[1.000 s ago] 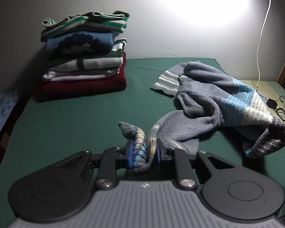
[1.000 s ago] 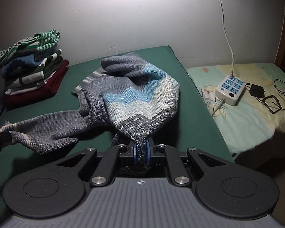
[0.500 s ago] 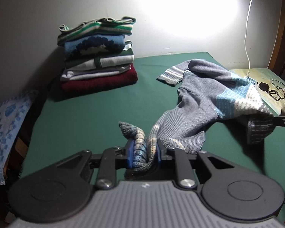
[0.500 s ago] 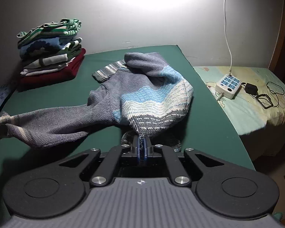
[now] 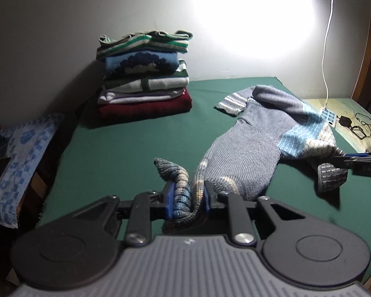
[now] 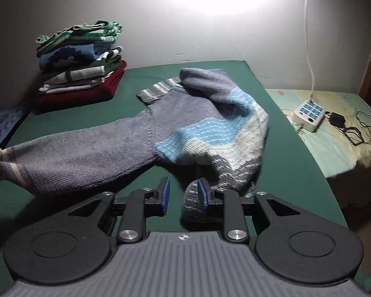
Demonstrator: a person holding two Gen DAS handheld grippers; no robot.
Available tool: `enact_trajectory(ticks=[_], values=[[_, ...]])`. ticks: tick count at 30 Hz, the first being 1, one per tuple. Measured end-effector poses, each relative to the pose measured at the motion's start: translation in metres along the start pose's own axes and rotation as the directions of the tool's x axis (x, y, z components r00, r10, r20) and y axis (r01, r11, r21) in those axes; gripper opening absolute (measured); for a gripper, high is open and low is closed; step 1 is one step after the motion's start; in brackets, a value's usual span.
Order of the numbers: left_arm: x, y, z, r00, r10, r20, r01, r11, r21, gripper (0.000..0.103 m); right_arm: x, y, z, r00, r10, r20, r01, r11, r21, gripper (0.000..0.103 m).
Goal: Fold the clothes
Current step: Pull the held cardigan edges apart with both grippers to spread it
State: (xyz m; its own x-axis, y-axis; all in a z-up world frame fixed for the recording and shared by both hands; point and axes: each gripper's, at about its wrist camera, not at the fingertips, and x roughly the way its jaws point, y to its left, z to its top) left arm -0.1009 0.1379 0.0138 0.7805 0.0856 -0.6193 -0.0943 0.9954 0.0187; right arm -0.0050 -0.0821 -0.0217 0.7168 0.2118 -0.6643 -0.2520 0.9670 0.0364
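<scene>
Grey-and-blue striped knit sweater (image 6: 205, 126), spread on green bed (image 6: 294, 163) for folding; left hand-held gripper (image 5: 187, 201) clamps cuff; right hand-held gripper (image 6: 183, 195) just opened, hem loose between jaws.

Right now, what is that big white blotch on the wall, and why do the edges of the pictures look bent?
In both wrist views a lamp's glare burns out the wall, so nothing is readable there. In the left wrist view the fisheye lens bows the green bed cover and darkens the corners. In the right wrist view the sweater looks slightly smeared near the left edge.
</scene>
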Motion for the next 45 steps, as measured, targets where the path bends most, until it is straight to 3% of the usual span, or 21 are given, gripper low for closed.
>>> enact_trajectory(ticks=[1,4,8,11,14,19,22,23,24,25,26,28,29,30,36,38,41,45], values=[[-0.003,0.000,0.000,1.000,0.011,0.003,-0.011,1.000,-0.007,0.022,0.004,0.004,0.001,1.000,0.013,0.011,-0.012,0.999,-0.038,0.038],[-0.010,-0.001,0.001,0.999,0.032,-0.007,-0.032,0.999,-0.038,0.022,0.021,0.010,0.010,0.999,-0.020,0.048,0.028,0.986,-0.164,0.039],[-0.011,-0.008,-0.005,0.997,0.063,-0.041,-0.065,0.996,-0.056,0.022,0.048,-0.005,0.038,0.995,-0.065,0.079,0.079,0.979,-0.190,0.042],[-0.010,-0.017,-0.010,0.994,0.078,-0.077,-0.084,0.993,-0.081,0.022,0.082,-0.017,0.064,0.987,-0.118,0.107,0.141,0.960,-0.240,0.057],[-0.009,-0.027,-0.013,0.990,0.102,-0.098,-0.112,0.989,-0.093,0.022,0.126,-0.025,0.083,0.978,-0.169,0.125,0.202,0.921,-0.334,0.058],[-0.011,-0.040,-0.014,0.983,0.144,-0.111,-0.159,0.978,-0.134,0.020,0.187,-0.035,0.100,0.974,-0.217,0.067,0.226,0.898,-0.378,0.058],[-0.011,-0.043,-0.014,0.978,0.168,-0.120,-0.186,0.970,-0.155,0.021,0.206,-0.044,0.099,0.971,-0.236,0.031,0.233,0.912,-0.338,0.055],[-0.010,-0.043,-0.013,0.978,0.169,-0.125,-0.188,0.969,-0.159,0.021,0.207,-0.048,0.099,0.973,-0.230,0.032,0.228,0.922,-0.312,0.050],[-0.009,-0.044,-0.013,0.977,0.170,-0.129,-0.190,0.968,-0.163,0.022,0.206,-0.051,0.098,0.974,-0.222,0.035,0.223,0.931,-0.290,0.045],[-0.008,-0.044,-0.011,0.977,0.172,-0.128,-0.192,0.968,-0.164,0.021,0.203,-0.053,0.098,0.976,-0.215,0.040,0.217,0.937,-0.273,0.031],[-0.005,-0.045,-0.009,0.978,0.167,-0.126,-0.185,0.971,-0.152,0.022,0.199,-0.055,0.098,0.977,-0.207,0.045,0.212,0.943,-0.257,0.024],[0.003,-0.047,-0.004,0.980,0.159,-0.119,-0.174,0.977,-0.125,0.030,0.188,-0.060,0.099,0.984,-0.169,0.055,0.177,0.959,-0.223,0.016],[0.009,-0.048,-0.001,0.982,0.150,-0.114,-0.162,0.981,-0.107,0.035,0.179,-0.061,0.100,0.988,-0.142,0.064,0.153,0.966,-0.208,0.015],[0.016,-0.050,0.002,0.984,0.140,-0.109,-0.150,0.985,-0.089,0.046,0.171,-0.062,0.101,0.990,-0.120,0.072,0.131,0.972,-0.195,0.015],[0.072,-0.053,0.017,0.986,0.080,-0.143,-0.085,0.996,-0.035,0.061,0.110,-0.072,0.100,0.993,0.004,0.117,0.006,0.996,-0.091,0.013],[0.089,-0.051,0.019,0.984,0.066,-0.165,-0.069,0.997,-0.015,0.061,0.093,-0.072,0.095,0.991,0.042,0.126,-0.034,0.997,-0.064,0.013],[0.104,-0.054,0.021,0.983,0.026,-0.181,-0.025,1.000,0.009,0.063,0.065,-0.074,0.085,0.989,0.088,0.121,-0.082,0.995,-0.049,0.013],[0.110,-0.062,0.025,0.985,-0.046,-0.164,0.054,0.997,0.047,0.075,0.028,-0.077,0.061,0.987,0.128,0.096,-0.127,0.992,-0.015,0.012]])
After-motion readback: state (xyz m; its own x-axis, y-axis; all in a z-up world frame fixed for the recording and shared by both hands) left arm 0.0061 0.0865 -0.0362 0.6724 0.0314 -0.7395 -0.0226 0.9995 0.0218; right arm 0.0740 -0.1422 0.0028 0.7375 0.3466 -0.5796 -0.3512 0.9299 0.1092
